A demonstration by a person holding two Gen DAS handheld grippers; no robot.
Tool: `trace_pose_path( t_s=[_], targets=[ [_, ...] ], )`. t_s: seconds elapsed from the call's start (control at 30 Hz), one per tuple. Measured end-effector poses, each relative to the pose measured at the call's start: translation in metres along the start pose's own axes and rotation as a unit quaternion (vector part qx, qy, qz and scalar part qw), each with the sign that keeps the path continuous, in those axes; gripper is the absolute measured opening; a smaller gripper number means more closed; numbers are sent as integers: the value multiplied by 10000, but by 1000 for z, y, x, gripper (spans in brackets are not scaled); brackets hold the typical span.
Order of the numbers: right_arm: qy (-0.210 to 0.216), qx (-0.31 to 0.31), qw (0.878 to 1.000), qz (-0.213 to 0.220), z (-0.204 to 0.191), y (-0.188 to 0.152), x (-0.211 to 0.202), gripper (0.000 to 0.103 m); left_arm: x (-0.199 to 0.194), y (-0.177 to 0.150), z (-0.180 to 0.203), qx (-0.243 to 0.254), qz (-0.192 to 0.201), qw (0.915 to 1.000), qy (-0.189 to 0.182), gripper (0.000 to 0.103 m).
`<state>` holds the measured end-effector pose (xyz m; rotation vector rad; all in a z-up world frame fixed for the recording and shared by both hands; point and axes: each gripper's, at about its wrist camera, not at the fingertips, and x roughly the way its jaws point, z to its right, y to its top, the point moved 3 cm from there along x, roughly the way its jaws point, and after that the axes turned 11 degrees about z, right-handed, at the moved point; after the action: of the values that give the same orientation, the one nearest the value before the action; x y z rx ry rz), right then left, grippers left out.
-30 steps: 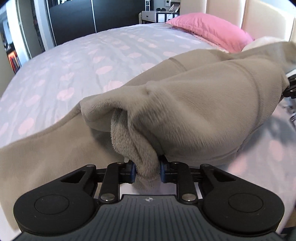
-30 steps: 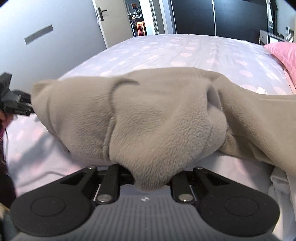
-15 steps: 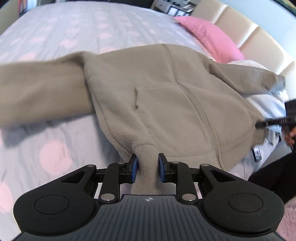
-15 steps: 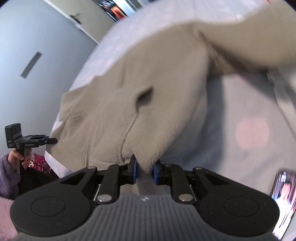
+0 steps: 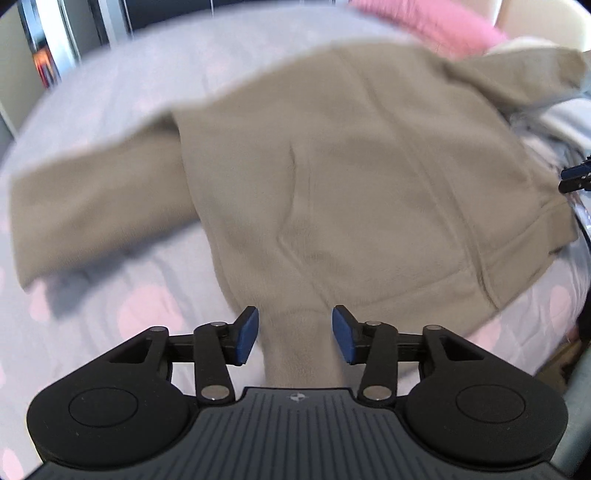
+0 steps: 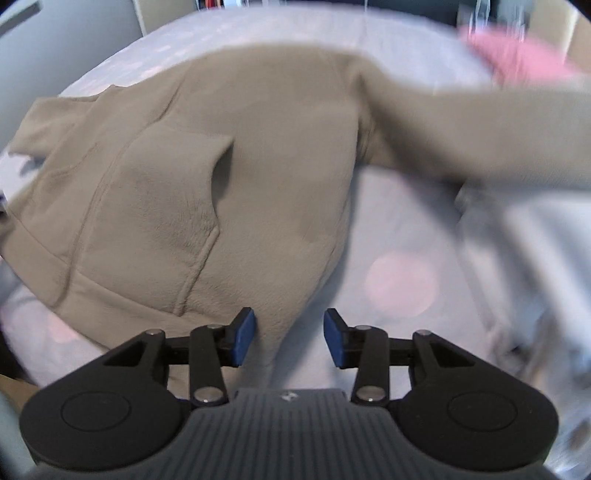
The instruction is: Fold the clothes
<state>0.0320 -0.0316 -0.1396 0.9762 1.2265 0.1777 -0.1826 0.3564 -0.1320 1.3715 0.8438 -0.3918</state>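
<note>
Beige fleece jacket [image 5: 351, 177] spread on dotted bedsheet [image 5: 110, 110], left gripper [image 5: 295, 336] jaws opening around hem fold, pads clear, pink pillow [image 5: 436, 22] beyond; right view, right gripper [image 6: 289, 338] jaws opening, hem corner between, untouched.

Both grippers are pointed steeply down. L gripper [image 5: 295, 336]: jaws opening, blue pads [image 5: 246, 336] seen apart w/ cloth between, not pressed. R gripper [image 6: 289, 339]: jaws opening too, pads [image 6: 243, 336] parted, cloth between, unpinched.
</note>
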Motion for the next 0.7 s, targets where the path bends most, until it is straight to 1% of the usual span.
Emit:
trace_pose_path(
  t_s=[0.03, 0.07, 0.1, 0.13, 0.17, 0.2, 0.27, 0.3, 0.33, 0.37, 0.4, 0.47, 0.57, 0.63, 0.7],
  targets=[
    [-90, -188, 9996, 194, -2, -2, -7, 42, -4, 0, -1, -23, 165, 9999, 5, 43],
    [-177, -373, 9984, 386, -5, -4, -14, 38, -4, -1, -1, -28, 219, 9998, -12, 43],
    [-60, -376, 9983, 430, -7, -5, -12, 32, -2, -3, -1, -18, 189, 9998, -46, 43],
    [58, -380, 9981, 475, -10, -6, -10, 31, 3, -6, 1, 24, 72, 9999, -74, 43],
    [175, -383, 9978, 515, -13, -7, -8, 31, 11, -10, 4, 126, -126, 9998, -58, 40],
    [232, -394, 9984, 335, -17, -10, 0, 29, 18, -15, 7, 254, -337, 9991, -12, 38],
    [183, -514, 9985, -86, -20, -23, 18, 25, 33, -24, 14, 474, -741, 9961, 97, 37],
    [159, -605, 9977, -265, -21, -30, 25, 25, 41, -29, 17, 538, -920, 9941, 172, 37],
    [134, -696, 9965, -440, -22, -37, 33, 25, 47, -35, 19, 625, -1045, 9923, 212, 37],
    [136, -811, 9955, -481, -22, -41, 36, 25, 51, -41, 21, 730, -1127, 9907, 227, 39],
    [139, -924, 9943, -521, -22, -44, 40, 25, 52, -46, 24, 856, -1150, 9894, 247, 40],
    [161, -921, 9938, -609, -21, -49, 41, 25, 51, -51, 31, 1113, -1104, 9872, 286, 41],
    [171, -1044, 9925, -618, -22, -48, 35, 26, 42, -53, 36, 1305, -978, 9860, 334, 42],
    [115, -1082, 9929, -489, -21, -47, 26, 26, 35, -54, 39, 1430, -848, 9853, 402, 42],
    [121, -1366, 9905, -133, -28, -46, 12, 27, 23, -52, 48, 1672, -533, 9834, 465, 43]
  ],
)
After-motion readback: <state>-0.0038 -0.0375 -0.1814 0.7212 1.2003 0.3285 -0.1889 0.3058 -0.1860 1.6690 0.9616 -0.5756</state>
